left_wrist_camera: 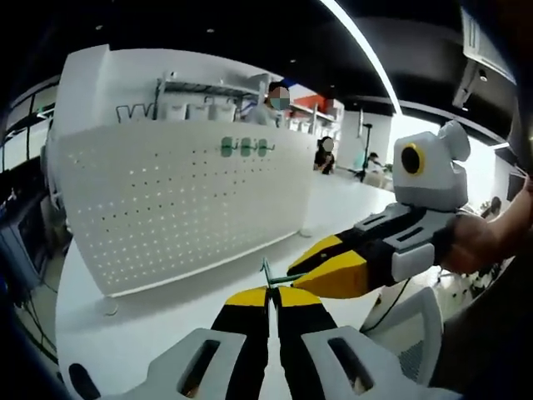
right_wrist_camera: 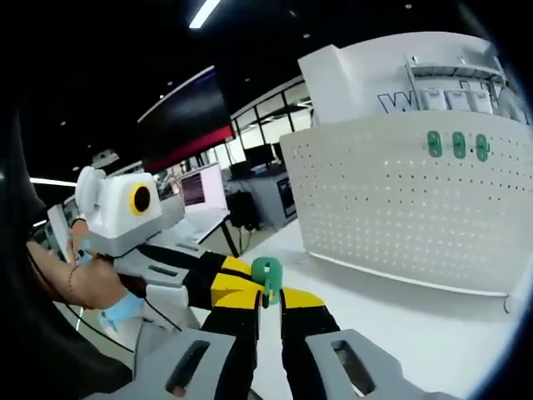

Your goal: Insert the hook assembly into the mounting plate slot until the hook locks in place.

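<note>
Mid-handover still, well short of the white pegboard (right_wrist_camera: 400, 200): green hook (right_wrist_camera: 267, 275) pinched between both grippers' closed jaws, left gripper (left_wrist_camera: 271, 292) and right gripper (right_wrist_camera: 268, 293) tip to tip; next, carrying to a slot beside three mounted hooks (right_wrist_camera: 456, 144).

White pegboard (left_wrist_camera: 179, 204) dotted with rows of small holes, three green hooks (left_wrist_camera: 245, 147) near its top edge. Grippers (left_wrist_camera: 269, 293) black with yellow tips, pale grey bodies. Green hook (right_wrist_camera: 267, 275) at right gripper (right_wrist_camera: 268, 293) tips. Table (right_wrist_camera: 400, 321) white.
</note>
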`<state>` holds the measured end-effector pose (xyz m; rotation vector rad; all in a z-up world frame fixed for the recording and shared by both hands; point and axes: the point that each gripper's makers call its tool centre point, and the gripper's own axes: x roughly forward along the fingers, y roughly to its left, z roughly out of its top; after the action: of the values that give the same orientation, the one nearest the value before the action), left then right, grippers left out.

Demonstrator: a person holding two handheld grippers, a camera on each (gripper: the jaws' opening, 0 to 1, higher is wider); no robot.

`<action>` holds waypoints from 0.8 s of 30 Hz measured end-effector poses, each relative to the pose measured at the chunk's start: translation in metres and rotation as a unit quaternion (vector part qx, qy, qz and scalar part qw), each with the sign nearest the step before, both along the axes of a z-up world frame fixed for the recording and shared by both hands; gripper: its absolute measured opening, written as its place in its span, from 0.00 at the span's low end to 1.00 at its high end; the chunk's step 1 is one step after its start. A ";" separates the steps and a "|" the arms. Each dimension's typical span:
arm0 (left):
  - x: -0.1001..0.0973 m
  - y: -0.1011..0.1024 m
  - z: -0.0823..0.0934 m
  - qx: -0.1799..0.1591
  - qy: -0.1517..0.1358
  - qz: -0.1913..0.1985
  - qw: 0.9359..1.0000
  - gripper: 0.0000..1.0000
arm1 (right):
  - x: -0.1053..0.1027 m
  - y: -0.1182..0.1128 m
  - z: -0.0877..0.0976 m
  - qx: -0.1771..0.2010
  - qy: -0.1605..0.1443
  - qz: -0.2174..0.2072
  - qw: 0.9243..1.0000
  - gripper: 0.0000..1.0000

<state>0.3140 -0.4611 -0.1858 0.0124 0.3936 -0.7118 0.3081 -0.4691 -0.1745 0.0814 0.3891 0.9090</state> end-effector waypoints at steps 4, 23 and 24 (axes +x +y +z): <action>-0.001 0.000 0.001 -0.001 -0.002 -0.001 1.000 0.01 | 0.001 0.000 0.000 0.006 0.006 0.000 1.000 0.06; -0.003 -0.002 0.000 -0.008 0.002 -0.002 1.000 0.01 | -0.001 0.000 0.005 0.024 0.011 -0.002 1.000 0.02; -0.003 -0.003 0.000 -0.008 0.004 -0.003 1.000 0.01 | 0.000 0.000 0.006 0.030 0.013 -0.005 0.999 0.02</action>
<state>0.3105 -0.4641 -0.1862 -0.0042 0.3951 -0.7200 0.3084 -0.4691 -0.1681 0.1506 0.3855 0.9105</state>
